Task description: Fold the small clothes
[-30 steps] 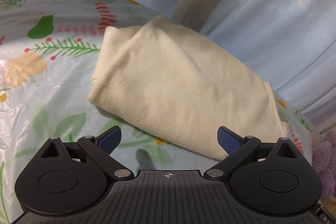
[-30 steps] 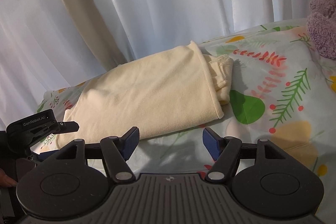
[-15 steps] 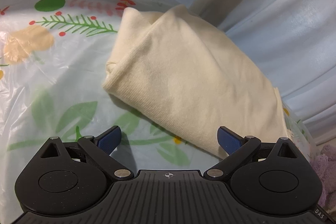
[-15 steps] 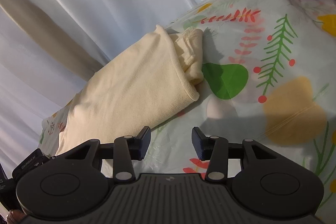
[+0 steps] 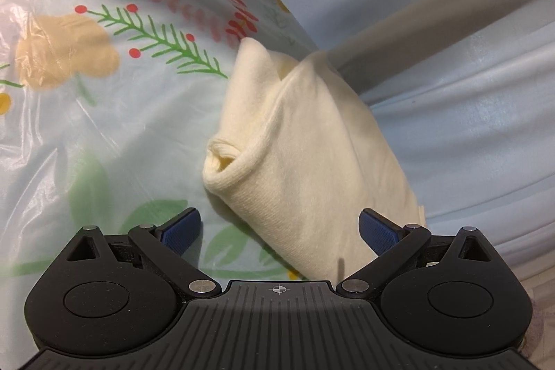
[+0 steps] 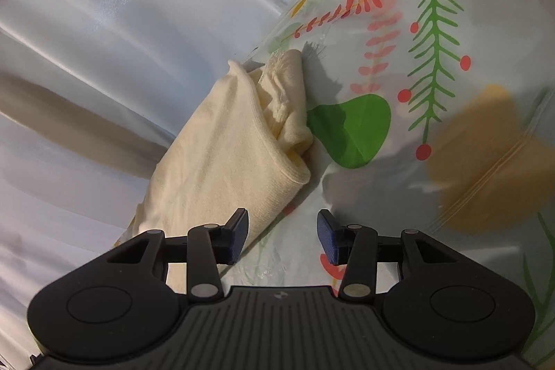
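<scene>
Left wrist and right wrist check: cream garment looks folded, claws hanging empty

Left wrist view first. The left gripper [image 5: 279, 227] has its blue pads spread wide with nothing between them. The cream garment [image 5: 305, 162] lies already folded into a thick bundle on the floral plastic sheet [image 5: 86, 113], right along the pale curtain [image 5: 468, 99]. Its near end sits just ahead of the claw, more toward the right pad, with the rolled hem and layered opening facing left. No contact that can be seen.

Right wrist view. The right gripper [image 6: 282, 236] is also parted and empty, though less wide. Same garment [image 6: 229, 162] runs off to the left of the claw, its near corner just beside the left pad, and the loose inner layers peek out at the far end next to the green leaf print [image 6: 350, 130].

Judging from that, the fold itself looks pretty much done. Next move probably calls for either tucking in those untidy inner layers or pinching an end for one more fold.
</scene>
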{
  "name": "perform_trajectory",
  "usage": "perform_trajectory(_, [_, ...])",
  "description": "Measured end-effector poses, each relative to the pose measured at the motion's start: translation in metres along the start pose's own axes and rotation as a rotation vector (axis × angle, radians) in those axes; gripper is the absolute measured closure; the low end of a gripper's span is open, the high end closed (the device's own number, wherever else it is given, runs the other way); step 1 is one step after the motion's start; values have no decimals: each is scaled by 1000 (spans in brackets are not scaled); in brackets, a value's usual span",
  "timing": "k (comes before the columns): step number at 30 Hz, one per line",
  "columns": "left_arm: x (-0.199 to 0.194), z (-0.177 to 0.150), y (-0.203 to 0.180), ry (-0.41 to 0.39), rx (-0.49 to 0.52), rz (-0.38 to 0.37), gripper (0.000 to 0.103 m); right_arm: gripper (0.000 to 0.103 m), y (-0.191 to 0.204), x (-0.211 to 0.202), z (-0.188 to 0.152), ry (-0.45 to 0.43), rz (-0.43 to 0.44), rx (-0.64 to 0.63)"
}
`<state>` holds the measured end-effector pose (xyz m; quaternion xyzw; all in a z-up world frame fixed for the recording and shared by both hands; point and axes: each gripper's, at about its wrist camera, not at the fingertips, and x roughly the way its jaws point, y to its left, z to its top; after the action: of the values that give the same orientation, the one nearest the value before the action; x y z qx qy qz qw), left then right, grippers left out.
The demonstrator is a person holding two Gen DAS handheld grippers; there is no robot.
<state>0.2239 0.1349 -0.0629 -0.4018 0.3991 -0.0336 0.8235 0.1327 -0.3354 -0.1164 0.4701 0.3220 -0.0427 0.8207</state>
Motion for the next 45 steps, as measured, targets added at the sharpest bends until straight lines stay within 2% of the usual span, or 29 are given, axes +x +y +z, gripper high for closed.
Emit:
perform_trajectory(3, [2,9,5,-18,-33,-21,3,59,8,10,6,-15,-4,-15])
perform_trajectory(6, [5,15,6,-36,-21,-4,12,61,13,20,8,-14,-8,-20])
perform_trajectory(9, [8,20,1,-39,18,38,21,77,16,27,7,-18,-24,-33])
perform_trajectory(10, [8,21,0,-40,25,49,26,86,15,28,7,-20,-28,-37])
perform_trajectory(12, [11,22,-3,-44,50,90,40,90,16,30,6,-23,-40,-54])
perform_trajectory(14, [11,23,-3,-47,64,125,58,92,20,29,5,-32,-67,-103])
perform_trajectory(16, [9,24,-1,-47,56,130,67,94,27,27,4,-46,-84,-156])
perform_trajectory(17, [8,25,1,-49,52,124,71,95,27,25,4,-56,-64,-151])
perform_trajectory(19, [4,27,2,-54,50,118,75,95,17,21,8,-66,18,-66])
perform_trajectory(20, [3,27,2,-58,53,114,76,95,13,19,11,-77,17,-52])
perform_trajectory(23, [4,28,-1,-64,102,153,77,95,19,21,9,-73,-88,-189])
perform_trajectory(25, [4,29,-1,-62,117,160,76,95,23,21,6,-61,-118,-250])
perform_trajectory(27, [-1,31,3,-72,101,158,70,89,28,17,8,-56,-139,-284])
perform_trajectory(29, [-7,36,10,-91,82,161,55,81,33,4,13,-99,-179,-324])
perform_trajectory(32, [-12,46,20,-94,39,124,52,79,47,-13,18,-178,-221,-447])
perform_trajectory(34, [-8,50,25,-60,8,53,43,78,64,-17,14,-208,-196,-546])
perform_trajectory(36, [0,52,28,-12,-36,-18,38,67,84,-12,6,-208,-144,-627])
perform_trajectory(37, [3,53,28,5,-50,-44,35,65,92,-7,0,-196,-111,-657])
perform_trajectory(38, [10,53,27,27,-60,-61,25,64,103,1,-8,-174,-79,-683])
perform_trajectory(42, [20,56,16,28,-2,-40,26,65,135,35,-46,-34,30,-757])
perform_trajectory(43, [22,57,14,28,5,-40,29,66,142,44,-56,-6,39,-788])
perform_trajectory(45, [26,59,12,40,7,-46,40,77,155,61,-75,34,40,-858])
